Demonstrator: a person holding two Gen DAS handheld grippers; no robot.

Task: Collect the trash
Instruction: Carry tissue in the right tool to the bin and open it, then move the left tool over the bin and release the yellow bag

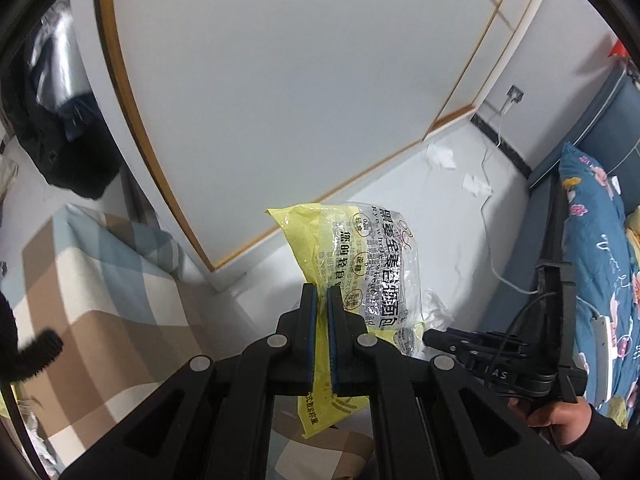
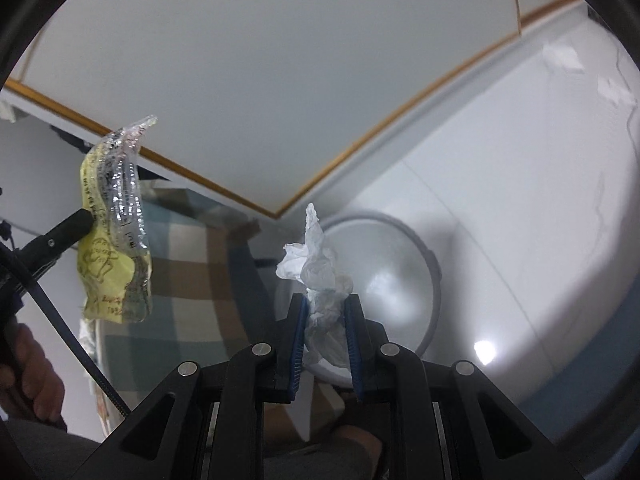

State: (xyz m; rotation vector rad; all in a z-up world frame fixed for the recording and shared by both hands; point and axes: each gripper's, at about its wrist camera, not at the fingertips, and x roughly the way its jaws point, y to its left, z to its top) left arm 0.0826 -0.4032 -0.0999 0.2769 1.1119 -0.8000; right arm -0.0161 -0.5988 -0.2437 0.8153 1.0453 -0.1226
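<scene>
My left gripper point(image 1: 321, 294) is shut on a yellow and clear plastic bread wrapper point(image 1: 360, 256), which sticks up between its blue pads. In the right wrist view the same wrapper point(image 2: 116, 232) hangs at the left, pinched by the left gripper's fingertips point(image 2: 82, 218). My right gripper point(image 2: 326, 306) is shut on a crumpled white tissue point(image 2: 318, 260). Below and behind the tissue stands a white round trash bin point(image 2: 400, 280), its mouth open. In the left wrist view the right gripper point(image 1: 434, 338) shows from the side at the lower right, held by a hand point(image 1: 560, 416).
Two more crumpled tissues point(image 1: 440, 156) point(image 1: 476, 184) lie on the white floor by a white cable point(image 1: 488, 240). A checked blanket point(image 1: 100, 280) covers a bed at the left. A floral blue pillow point(image 1: 592, 240) lies at the right. A white cabinet door point(image 1: 280, 80) with a wooden edge fills the background.
</scene>
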